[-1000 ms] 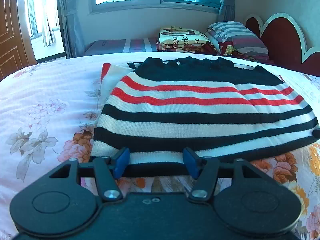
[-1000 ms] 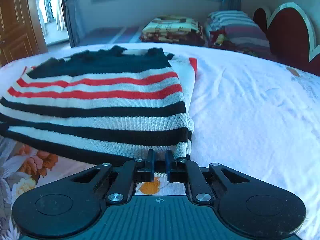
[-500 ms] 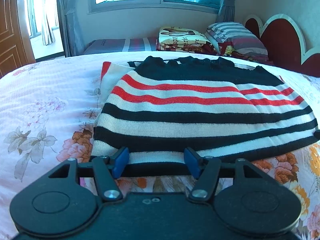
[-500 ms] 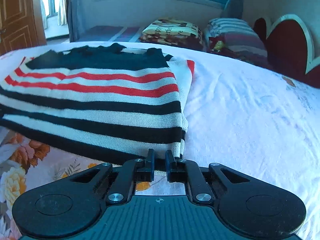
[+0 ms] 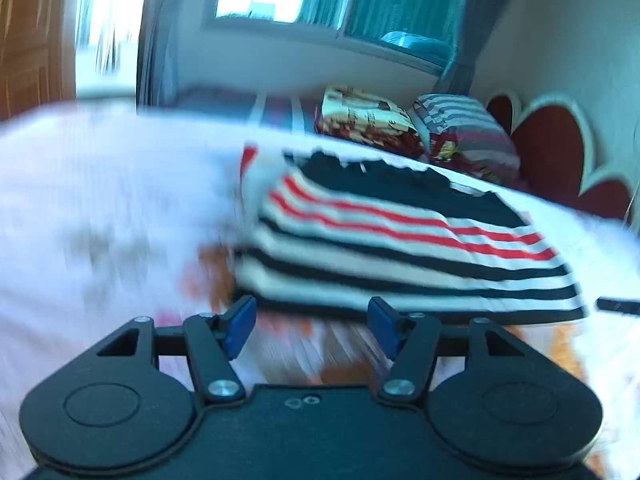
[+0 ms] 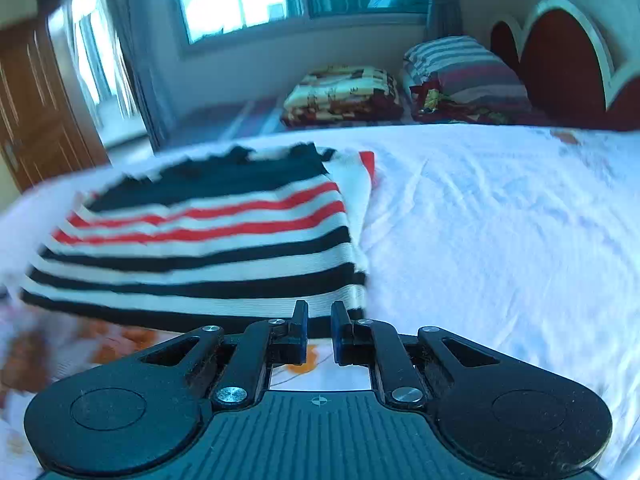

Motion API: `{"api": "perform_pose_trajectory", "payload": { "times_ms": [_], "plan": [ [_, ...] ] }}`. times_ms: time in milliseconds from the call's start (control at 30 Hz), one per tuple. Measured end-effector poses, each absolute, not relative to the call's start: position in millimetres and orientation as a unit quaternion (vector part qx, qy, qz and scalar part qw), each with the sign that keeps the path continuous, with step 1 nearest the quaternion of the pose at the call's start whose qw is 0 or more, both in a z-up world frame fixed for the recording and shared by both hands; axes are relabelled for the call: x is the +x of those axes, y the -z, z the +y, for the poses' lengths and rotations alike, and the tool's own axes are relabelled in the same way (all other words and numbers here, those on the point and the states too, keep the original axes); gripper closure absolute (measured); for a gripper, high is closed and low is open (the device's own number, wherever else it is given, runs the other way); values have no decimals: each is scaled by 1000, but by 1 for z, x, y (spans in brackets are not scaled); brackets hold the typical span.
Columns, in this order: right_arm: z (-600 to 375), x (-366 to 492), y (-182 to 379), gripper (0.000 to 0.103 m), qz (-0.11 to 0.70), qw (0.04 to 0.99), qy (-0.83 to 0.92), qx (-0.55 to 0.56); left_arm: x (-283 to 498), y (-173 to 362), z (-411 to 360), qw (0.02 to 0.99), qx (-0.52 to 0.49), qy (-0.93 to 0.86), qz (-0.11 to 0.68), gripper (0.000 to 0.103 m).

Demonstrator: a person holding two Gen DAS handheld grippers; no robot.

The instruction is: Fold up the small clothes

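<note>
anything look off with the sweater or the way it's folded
Mostly tidy. The sweater lies flat on the bed, but a white flap with a red tip sticks out past its far right edge, so the layers don't line up. The pictures are blurred, so finer creases can't be judged.

Bed [image 6: 500, 240]: white sheet, orange floral print at 7 o'clock.
Sweater [image 6: 208, 248]: folded, striped, flat on bed, 10 o'clock.
Pillows [image 6: 460, 68]: stacked at headboard, 1 o'clock.
</note>
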State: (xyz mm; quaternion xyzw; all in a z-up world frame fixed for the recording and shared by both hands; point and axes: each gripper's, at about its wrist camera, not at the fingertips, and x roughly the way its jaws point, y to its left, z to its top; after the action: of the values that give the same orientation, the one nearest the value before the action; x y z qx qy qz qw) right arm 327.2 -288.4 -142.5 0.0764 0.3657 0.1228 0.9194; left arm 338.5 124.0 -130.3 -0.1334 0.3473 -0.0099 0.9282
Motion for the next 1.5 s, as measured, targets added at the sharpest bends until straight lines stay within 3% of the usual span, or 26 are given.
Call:
{"api": "perform_pose_trajectory", "payload": {
  "times_ms": [67, 133, 500, 733, 867, 967, 1133, 1267, 1367, 1500],
  "plan": [
    [-285, 318, 136, 92, 359, 919, -133, 100, 332, 145, 133, 912, -206, 9, 355, 50],
    [-276, 311, 128, 92, 351, 918, -148, 110, 330, 161, 140, 895, -277, 14, 350, 64],
    [-220, 339, 121, 92, 354, 908, -196, 104, 380, 202, 169, 847, -461, -36, 264, 60],
    [-191, 390, 133, 92, 358, 902, -210, 117, 415, 210, 179, 849, -477, -35, 227, 63],
    [-170, 414, 141, 92, 361, 900, -217, 110, 432, 211, 183, 850, -469, -46, 235, 76],
    [-154, 426, 149, 92, 367, 897, -222, 107, 426, 209, 186, 853, -464, -43, 236, 81],
    [-134, 434, 158, 92, 376, 891, -237, 97, 426, 207, 199, 845, -476, -23, 243, 84],
    [-130, 438, 170, 95, 395, 888, -226, 75, 409, 201, 203, 844, -500, -4, 195, 86],
    [-132, 441, 172, 95, 400, 884, -227, 82, 413, 220, 202, 836, -493, -40, 237, 88],
    [-135, 442, 173, 96, 397, 884, -236, 77, 409, 220, 205, 833, -505, -31, 225, 87]
  ]
}}
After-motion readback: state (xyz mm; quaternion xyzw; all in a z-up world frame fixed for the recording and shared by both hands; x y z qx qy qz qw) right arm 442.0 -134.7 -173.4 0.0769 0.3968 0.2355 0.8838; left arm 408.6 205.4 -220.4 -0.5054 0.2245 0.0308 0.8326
